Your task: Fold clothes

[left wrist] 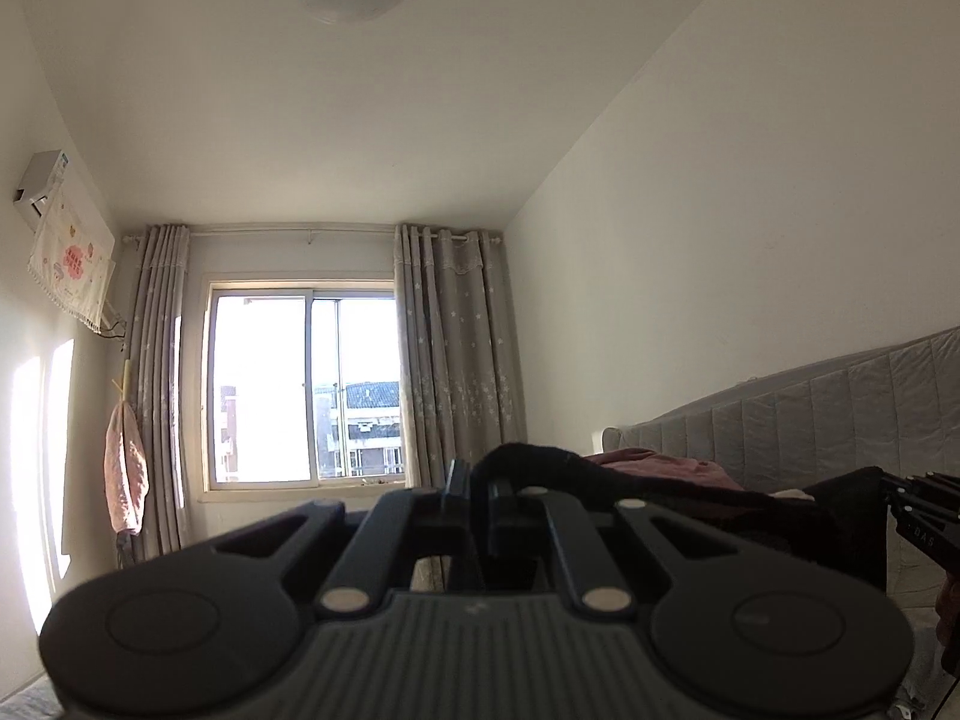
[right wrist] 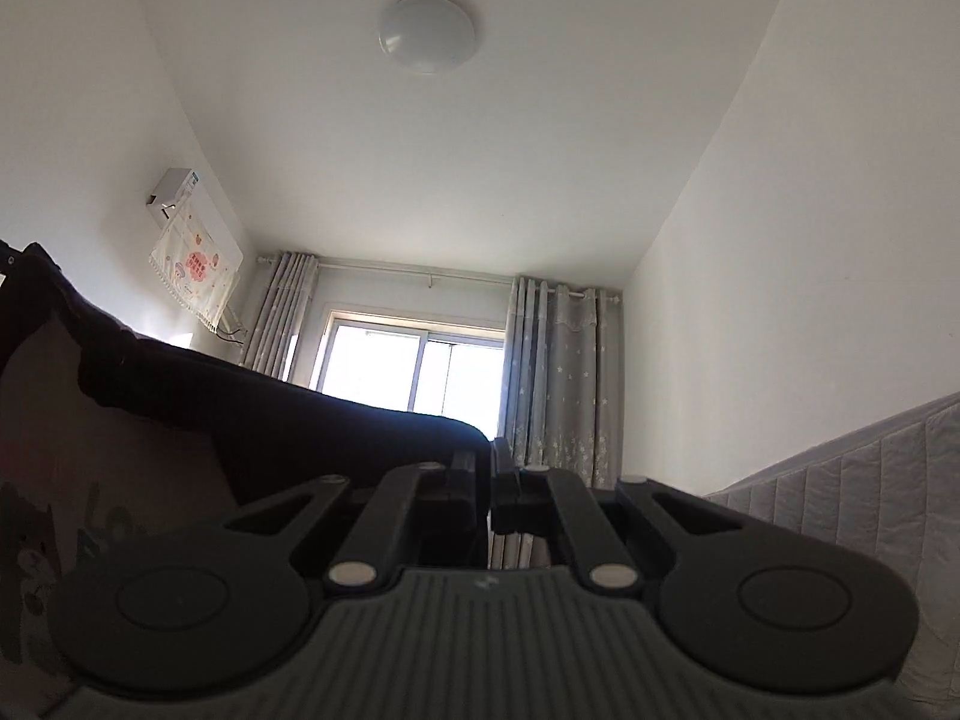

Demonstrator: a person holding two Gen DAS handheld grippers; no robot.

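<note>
A dark garment (left wrist: pixel 690 489) is held up in the air between both grippers, which point up towards the window. My left gripper (left wrist: pixel 480 480) is shut on one edge of it; the cloth runs off to the right towards the other gripper (left wrist: pixel 924 510). In the right wrist view my right gripper (right wrist: pixel 487 468) is shut on the other edge of the dark garment (right wrist: pixel 240 396), which stretches away to the left; its brownish inner face with a print (right wrist: pixel 90 510) hangs below.
A grey padded headboard (left wrist: pixel 840 402) runs along the right wall, with a pink-red cloth (left wrist: pixel 654 459) piled in front of it. A window (left wrist: pixel 306 390) with grey curtains is ahead. A pink cloth (left wrist: pixel 125 468) hangs on the left wall under an air conditioner (left wrist: pixel 66 240).
</note>
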